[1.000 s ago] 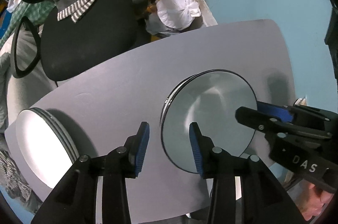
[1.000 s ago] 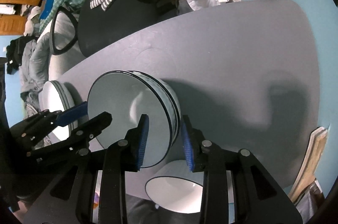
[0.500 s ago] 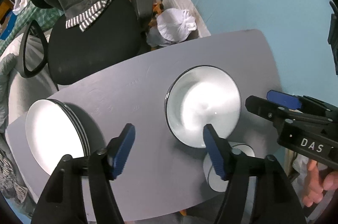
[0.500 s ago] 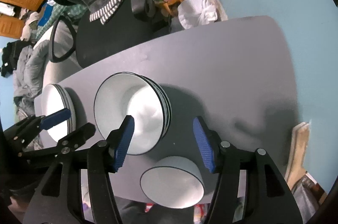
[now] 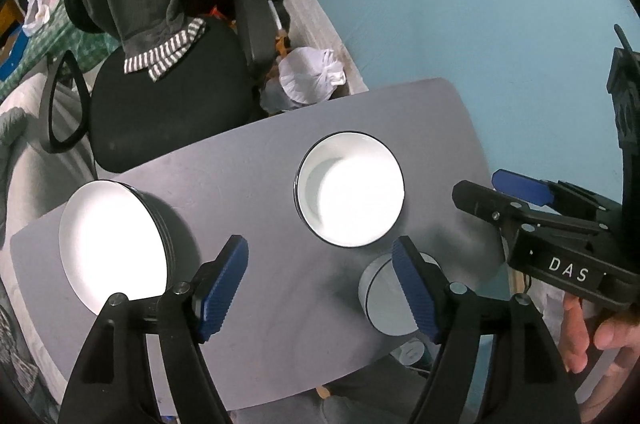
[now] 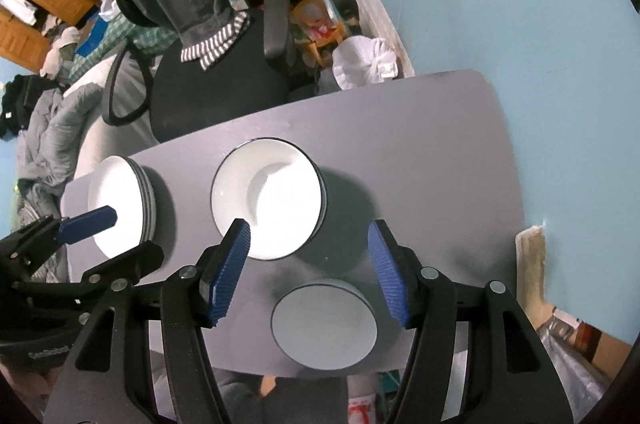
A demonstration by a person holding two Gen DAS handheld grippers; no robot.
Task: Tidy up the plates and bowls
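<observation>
A stack of white, dark-rimmed bowls (image 5: 350, 194) (image 6: 268, 198) stands in the middle of the grey table (image 5: 248, 176) (image 6: 420, 144). A stack of white plates (image 5: 112, 244) (image 6: 120, 206) sits at the table's left end. A single bowl (image 5: 386, 298) (image 6: 324, 324) stands near the front edge. My left gripper (image 5: 320, 280) is open, empty and high above the table. My right gripper (image 6: 310, 268) is also open and empty, above the single bowl and the stack. Each gripper shows in the other's view.
A black office chair (image 5: 168, 104) (image 6: 224, 80) with a grey garment draped on it stands behind the table. A white tied bag (image 5: 308, 78) (image 6: 362, 62) lies on the floor by the blue wall. Cardboard (image 6: 532, 264) leans at the right.
Both grippers have opened wide and lifted up and back from the bowl stack. The stack now rests on the table, and the view takes in the whole tabletop.
</observation>
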